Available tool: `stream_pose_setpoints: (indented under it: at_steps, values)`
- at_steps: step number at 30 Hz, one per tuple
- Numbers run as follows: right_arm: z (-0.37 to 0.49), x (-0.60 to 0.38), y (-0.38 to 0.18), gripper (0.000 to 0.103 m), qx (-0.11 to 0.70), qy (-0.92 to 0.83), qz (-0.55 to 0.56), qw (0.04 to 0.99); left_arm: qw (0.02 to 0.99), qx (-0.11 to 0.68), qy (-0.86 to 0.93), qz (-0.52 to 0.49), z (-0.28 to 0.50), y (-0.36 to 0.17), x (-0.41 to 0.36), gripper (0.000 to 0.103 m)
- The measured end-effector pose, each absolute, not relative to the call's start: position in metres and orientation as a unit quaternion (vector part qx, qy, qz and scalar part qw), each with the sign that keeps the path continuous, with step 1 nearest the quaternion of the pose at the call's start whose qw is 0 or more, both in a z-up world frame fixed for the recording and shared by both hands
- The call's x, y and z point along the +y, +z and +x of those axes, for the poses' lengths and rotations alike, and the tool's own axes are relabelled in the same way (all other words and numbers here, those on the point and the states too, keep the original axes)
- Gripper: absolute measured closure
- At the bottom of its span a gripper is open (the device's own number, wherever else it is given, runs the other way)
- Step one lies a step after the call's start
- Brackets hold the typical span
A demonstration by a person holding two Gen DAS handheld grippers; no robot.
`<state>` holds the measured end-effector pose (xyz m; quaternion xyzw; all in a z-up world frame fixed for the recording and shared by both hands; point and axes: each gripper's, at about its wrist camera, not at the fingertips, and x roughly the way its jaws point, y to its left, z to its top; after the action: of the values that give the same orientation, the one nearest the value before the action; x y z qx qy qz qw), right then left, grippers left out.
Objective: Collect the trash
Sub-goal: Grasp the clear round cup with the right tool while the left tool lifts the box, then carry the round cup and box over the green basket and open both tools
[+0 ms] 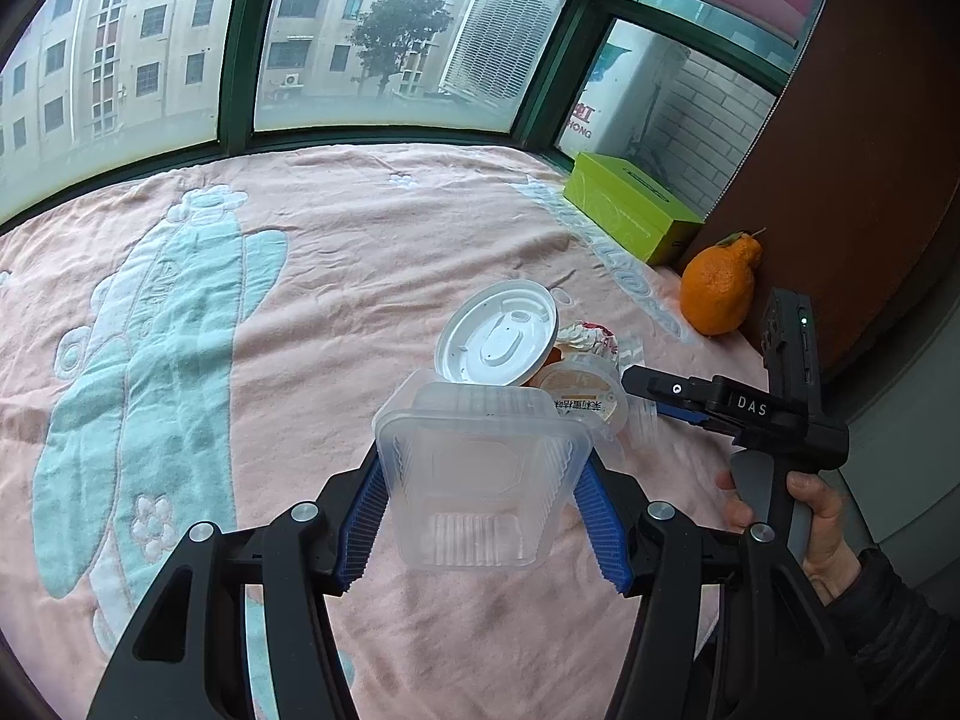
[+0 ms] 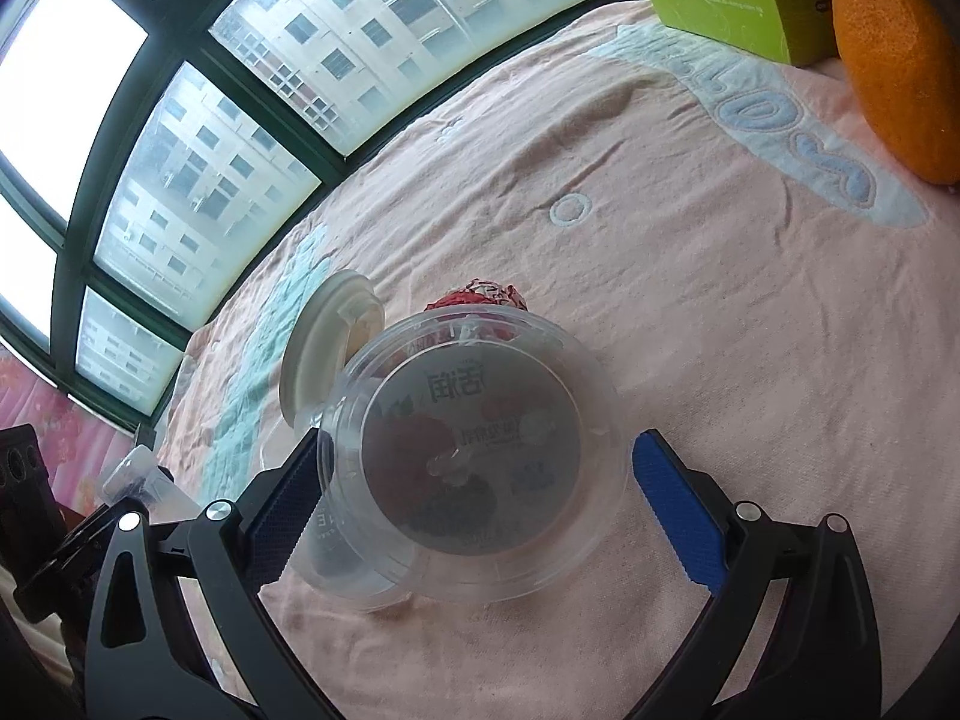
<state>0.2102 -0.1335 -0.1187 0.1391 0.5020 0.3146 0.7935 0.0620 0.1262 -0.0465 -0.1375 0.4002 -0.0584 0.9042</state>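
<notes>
Left gripper (image 1: 480, 516) pitched down toward pink blanket (image 1: 360, 276), jaws partway closed, blue pads pressed on both sides of clear square tub (image 1: 480, 480), tub held off the fabric. Right gripper (image 2: 474, 492) angled down likewise, gripped by a hand (image 1: 810, 528) in dark sleeve; jaws spread wide around clear round lid (image 2: 474, 462), left pad touching its rim, right pad just apart, no grip. Just beyond: white lid (image 1: 498, 339) propped upright, crumpled red wrapper (image 2: 480, 294). Orange (image 1: 717, 285) and green box (image 1: 630, 210) well apart, at far right.
</notes>
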Motion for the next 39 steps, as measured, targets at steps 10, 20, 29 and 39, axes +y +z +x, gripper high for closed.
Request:
stream_pose_setpoints:
  at_steps: [10,20,29,39]
  values:
    - [0.213,-0.136,-0.119,0.010,0.505,0.313,0.163,0.788,0.903,0.403,-0.056,-0.140,0.061,-0.049,0.128,0.046]
    - [0.190,-0.150,-0.093,0.010,0.474,0.306,0.142,0.814,0.905,0.398,-0.073,-0.131,0.059,-0.043,0.111,0.046]
    - [0.146,-0.207,-0.058,0.010,0.437,0.266,0.145,0.847,0.905,0.392,-0.115,-0.120,0.057,-0.032,0.073,0.046]
    - [0.091,-0.326,-0.062,0.010,0.445,0.151,0.146,0.870,0.895,0.398,-0.176,-0.099,0.057,-0.027,0.007,0.046]
